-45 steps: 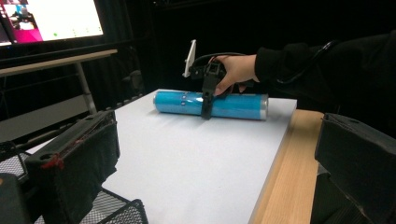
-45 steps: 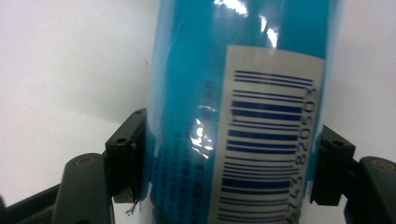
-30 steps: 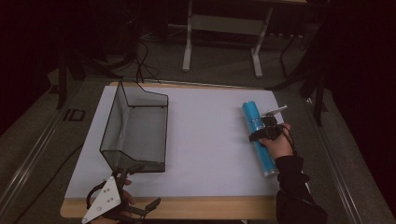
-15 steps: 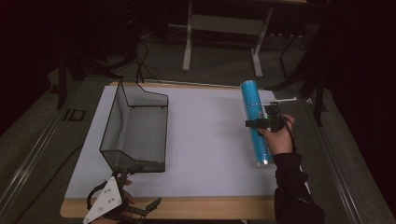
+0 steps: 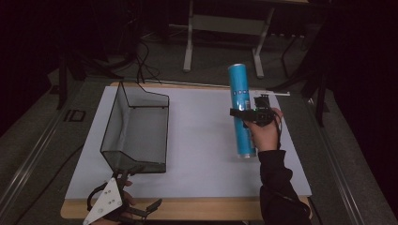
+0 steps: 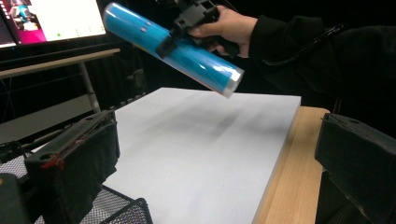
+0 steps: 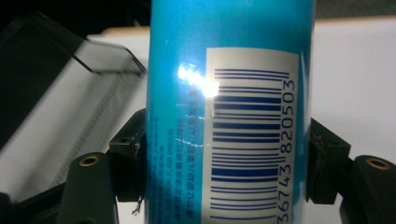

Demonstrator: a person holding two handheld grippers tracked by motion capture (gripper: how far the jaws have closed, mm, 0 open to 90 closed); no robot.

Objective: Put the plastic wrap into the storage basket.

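Observation:
A long blue tube (image 5: 242, 110) with a barcode label (image 7: 250, 140) is held up off the white mat, its far end raised. My right gripper (image 5: 246, 113) is shut on its middle, both jaws pressed against its sides (image 7: 224, 163). In the left gripper view the blue tube (image 6: 173, 46) hangs tilted above the mat, held by the other hand. My left gripper (image 5: 123, 176) rests at the table's front left edge, open, next to the near end of a black wire-mesh basket (image 5: 136, 129). Nothing sits between its jaws (image 6: 215, 177).
The white mat (image 5: 197, 150) covers most of the wooden table (image 5: 211, 208). The mesh basket stands on the mat's left half. A monitor (image 6: 51, 18) and a metal stand (image 5: 225, 28) lie beyond the table's far edge.
My right gripper has lifted the blue tube off the mat and carried it toward the far side, raising its far end. The left gripper has stayed put.

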